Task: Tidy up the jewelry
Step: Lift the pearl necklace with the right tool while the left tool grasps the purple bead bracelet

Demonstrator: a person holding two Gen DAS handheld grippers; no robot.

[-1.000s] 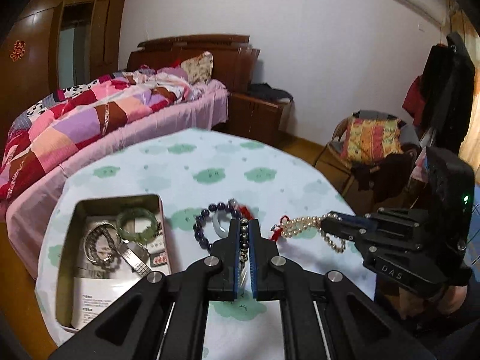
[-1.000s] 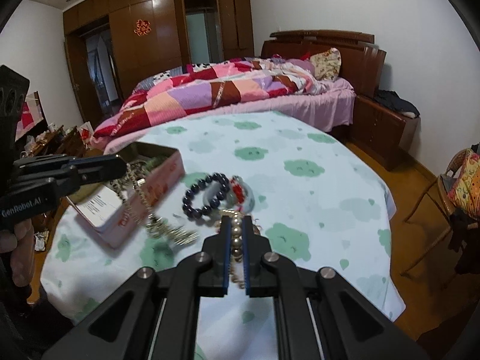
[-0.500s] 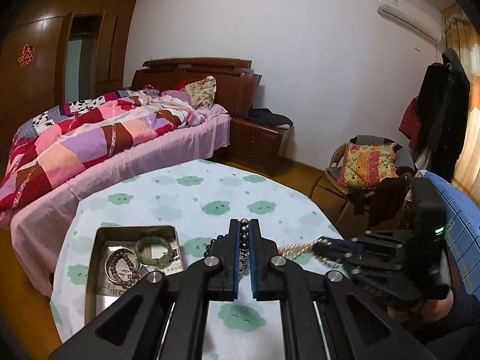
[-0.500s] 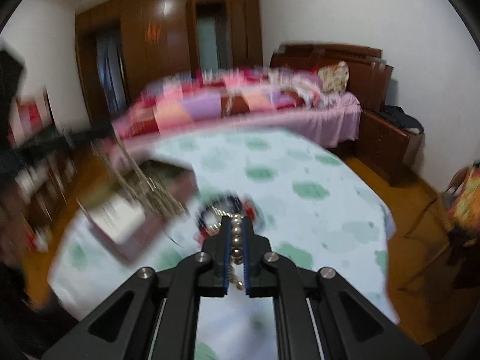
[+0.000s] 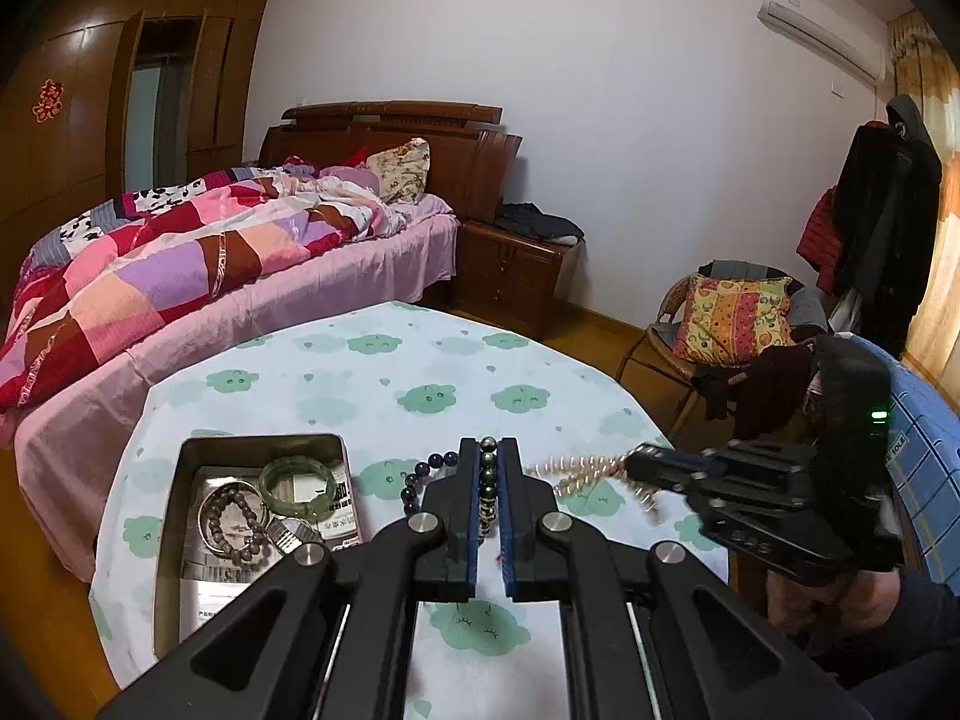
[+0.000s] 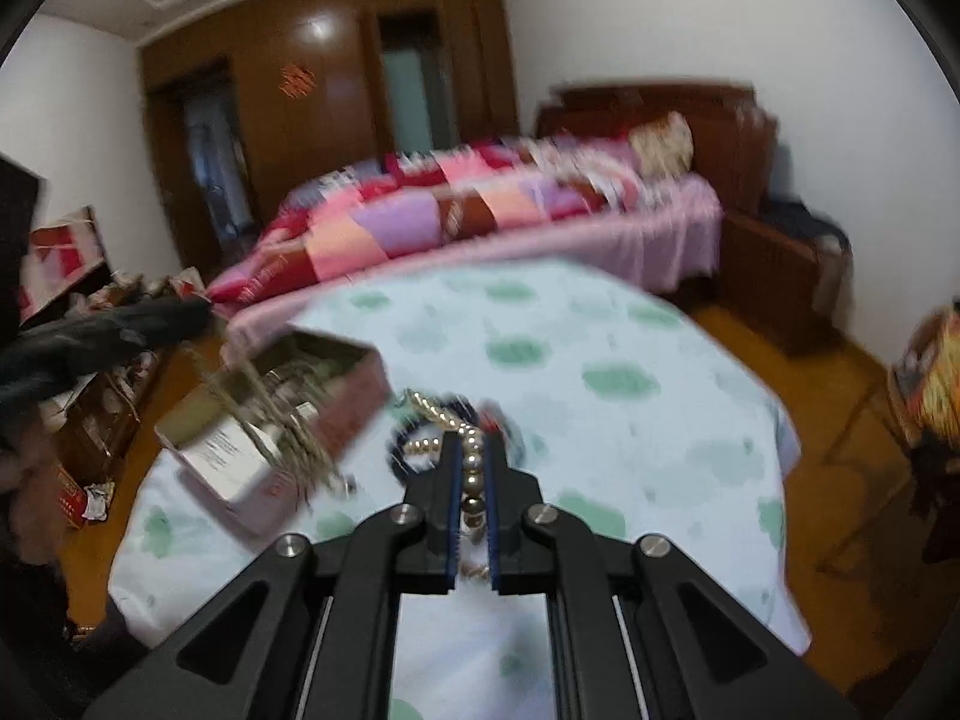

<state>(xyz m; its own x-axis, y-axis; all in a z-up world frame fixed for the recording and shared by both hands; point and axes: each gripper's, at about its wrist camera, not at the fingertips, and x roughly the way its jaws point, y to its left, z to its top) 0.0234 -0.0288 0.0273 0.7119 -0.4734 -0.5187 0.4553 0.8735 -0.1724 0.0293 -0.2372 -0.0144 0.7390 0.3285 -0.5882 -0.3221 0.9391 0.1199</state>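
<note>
a dark bead string (image 5: 487,489) hangs just right of the open tin (image 5: 180,516). a pearl strand (image 5: 579,471) dangles further right. a green bangle (image 5: 298,480) lies inside the tin.

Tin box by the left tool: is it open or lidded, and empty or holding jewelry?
Open, partly filled. The tin box shows no lid; a green bangle, a brown bead bracelet and printed paper lie inside.

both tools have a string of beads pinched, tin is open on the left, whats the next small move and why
Probably carry the left tool, shut on the dark bead strand, over to the open tin and lower it in. The tin already holds a green bangle and a brown bead bracelet, and it lies nearer the left tool. The right tool can hold its pearl strand and go after.
</note>
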